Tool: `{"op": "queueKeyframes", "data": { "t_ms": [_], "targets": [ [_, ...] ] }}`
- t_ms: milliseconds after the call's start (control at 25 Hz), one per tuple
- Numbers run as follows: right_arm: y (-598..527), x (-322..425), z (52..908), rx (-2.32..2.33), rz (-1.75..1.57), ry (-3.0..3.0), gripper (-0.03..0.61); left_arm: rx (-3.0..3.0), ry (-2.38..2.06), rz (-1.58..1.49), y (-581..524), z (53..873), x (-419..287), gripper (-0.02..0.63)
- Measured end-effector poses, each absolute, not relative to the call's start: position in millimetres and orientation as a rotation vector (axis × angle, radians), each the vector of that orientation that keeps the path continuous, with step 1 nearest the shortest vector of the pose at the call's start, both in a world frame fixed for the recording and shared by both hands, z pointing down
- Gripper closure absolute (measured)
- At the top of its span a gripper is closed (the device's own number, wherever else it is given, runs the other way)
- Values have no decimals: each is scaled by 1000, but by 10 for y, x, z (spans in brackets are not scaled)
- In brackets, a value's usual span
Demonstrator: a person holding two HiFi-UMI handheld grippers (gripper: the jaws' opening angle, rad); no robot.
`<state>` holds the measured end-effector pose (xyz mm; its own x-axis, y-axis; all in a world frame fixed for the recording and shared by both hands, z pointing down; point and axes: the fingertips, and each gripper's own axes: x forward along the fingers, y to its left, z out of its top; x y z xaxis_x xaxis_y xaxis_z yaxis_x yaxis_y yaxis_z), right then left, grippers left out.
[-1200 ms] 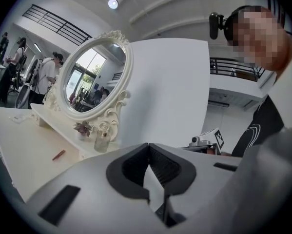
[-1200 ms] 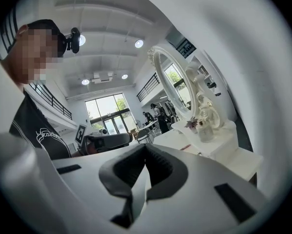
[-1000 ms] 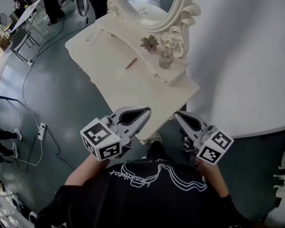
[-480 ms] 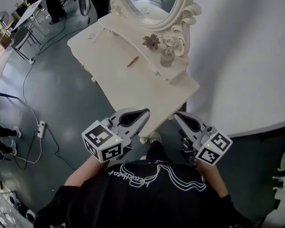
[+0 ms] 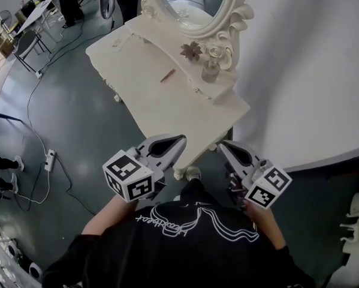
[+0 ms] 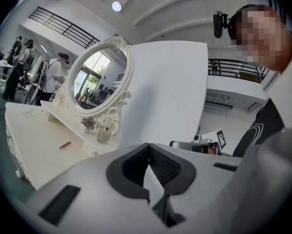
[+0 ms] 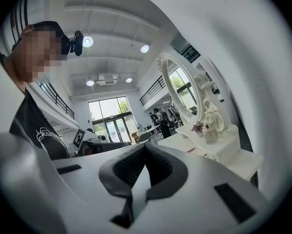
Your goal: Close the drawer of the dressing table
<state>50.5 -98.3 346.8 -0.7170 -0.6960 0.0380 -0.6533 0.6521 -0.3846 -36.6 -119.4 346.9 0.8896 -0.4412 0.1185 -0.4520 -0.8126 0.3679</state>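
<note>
The cream dressing table with its oval mirror stands against a white wall, and I am at its near end. From above no drawer front shows. My left gripper hangs at the table's near corner, its jaws shut with nothing between them. My right gripper is beside it to the right, also shut and empty. In the left gripper view the left gripper points past the table. In the right gripper view the right gripper has the table to its right.
On the table's raised shelf stand a dried flower and a glass bottle; a red stick lies on the top. The curved white wall closes the right side. Cables and a power strip lie on the floor at left.
Both grippers stay where they were, still shut. Only the head view has drifted a little.
</note>
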Motion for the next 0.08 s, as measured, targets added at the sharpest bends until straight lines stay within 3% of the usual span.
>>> {"op": "queueKeyframes", "data": {
  "t_ms": [80],
  "targets": [
    [-960, 509, 3477, -1134, -576, 2751, 575, 2661, -657, 31, -1178, 3466, -370, 611]
  ]
}}
